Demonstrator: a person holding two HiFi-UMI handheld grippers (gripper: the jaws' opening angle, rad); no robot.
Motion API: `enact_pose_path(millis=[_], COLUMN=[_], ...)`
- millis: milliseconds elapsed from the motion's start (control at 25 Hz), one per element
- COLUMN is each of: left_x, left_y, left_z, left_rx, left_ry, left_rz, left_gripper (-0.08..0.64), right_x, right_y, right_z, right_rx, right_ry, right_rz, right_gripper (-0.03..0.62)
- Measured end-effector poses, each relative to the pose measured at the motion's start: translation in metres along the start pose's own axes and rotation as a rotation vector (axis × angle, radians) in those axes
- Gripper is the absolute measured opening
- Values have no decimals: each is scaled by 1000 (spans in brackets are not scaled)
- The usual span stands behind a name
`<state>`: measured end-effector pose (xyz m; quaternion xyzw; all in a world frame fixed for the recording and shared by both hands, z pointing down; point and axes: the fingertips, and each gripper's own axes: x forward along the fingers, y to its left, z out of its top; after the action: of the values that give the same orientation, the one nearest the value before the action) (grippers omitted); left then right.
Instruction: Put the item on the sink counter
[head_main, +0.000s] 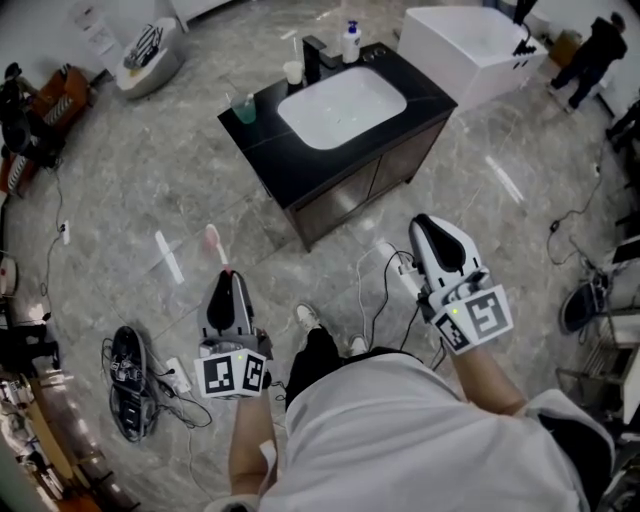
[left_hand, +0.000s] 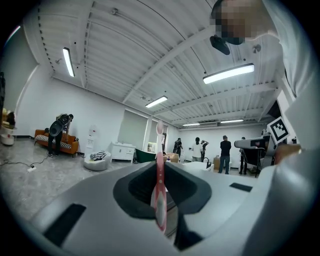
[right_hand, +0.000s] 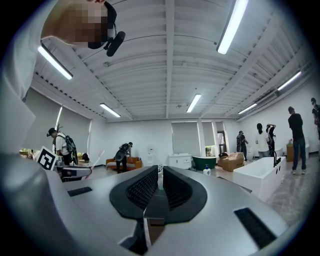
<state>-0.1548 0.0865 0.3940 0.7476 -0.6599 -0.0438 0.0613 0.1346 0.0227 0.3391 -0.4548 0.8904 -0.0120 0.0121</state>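
Left jaws: the left gripper (left_hand: 160, 170) (head_main: 228, 275) is clenched on a pink toothbrush (left_hand: 160, 185) (head_main: 213, 243); the handle is pinched between them and the brush head sticks out past the tips.
Right jaws: the right gripper (right_hand: 159, 187) (head_main: 422, 221) has its jaws drawn together to a slit, with nothing between.
Toothbrush place: held over the grey floor (head_main: 150, 190), well apart from the desk.
Desk: black-topped sink desk (head_main: 300, 165) ahead of both grippers, with a white basin (head_main: 342, 105) in it.
On desk: green cup (head_main: 245, 108) at the left corner; white cup (head_main: 292, 72), dark faucet (head_main: 315, 55) and soap bottle (head_main: 351, 42) along the far edge.
Beyond: white bathtub (head_main: 470, 45).
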Motion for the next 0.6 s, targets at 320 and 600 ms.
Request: enact_pose_path(millis=[320, 600], left_x=[50, 83], left_y=[49, 89], left_z=[-2, -2], left_rx=[-21, -33], left_ry=[17, 23], left_rz=[-11, -25], left_gripper=[44, 44], right_x=[68, 117], right_y=[5, 18], right_z=[-4, -1], right_rx=[-3, -17], right_ry=[26, 28], right_rz=[-6, -17], right_gripper=[55, 55])
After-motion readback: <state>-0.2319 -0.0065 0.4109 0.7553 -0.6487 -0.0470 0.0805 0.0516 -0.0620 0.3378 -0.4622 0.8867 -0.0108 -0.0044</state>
